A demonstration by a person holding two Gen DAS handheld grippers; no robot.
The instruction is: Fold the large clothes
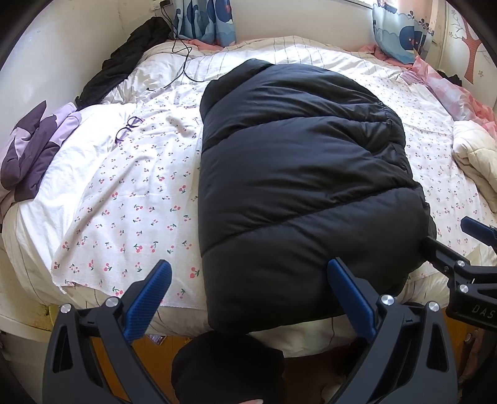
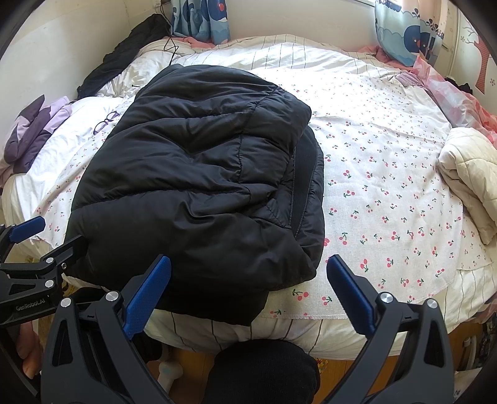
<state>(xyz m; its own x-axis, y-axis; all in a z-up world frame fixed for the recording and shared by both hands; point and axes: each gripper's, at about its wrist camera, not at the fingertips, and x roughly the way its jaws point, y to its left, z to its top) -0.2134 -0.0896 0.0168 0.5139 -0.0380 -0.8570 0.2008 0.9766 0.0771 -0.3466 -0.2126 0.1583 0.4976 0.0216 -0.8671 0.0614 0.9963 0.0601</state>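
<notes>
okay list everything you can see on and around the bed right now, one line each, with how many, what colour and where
puffer jacket: one, black, folded lengthwise, on the cherry-print sheet, hem at the near edge
cherry-print sheet: one, white with red cherries, spread over the bed
striped duvet: one, white with thin dark lines, under the sheet
glasses: one pair, purple frame, on the bed left of the jacket
cable: one, black, trailing from the wall onto the bed
dark garment: one, black, along the far left wall
purple cloth: one, two-tone purple, left edge of bed
quilt: one, cream, bunched at the right edge
curtains: two, blue print, by the far wall
left gripper: black with blue pads, open, at the jacket hem
right gripper: same, open, at the hem
</notes>
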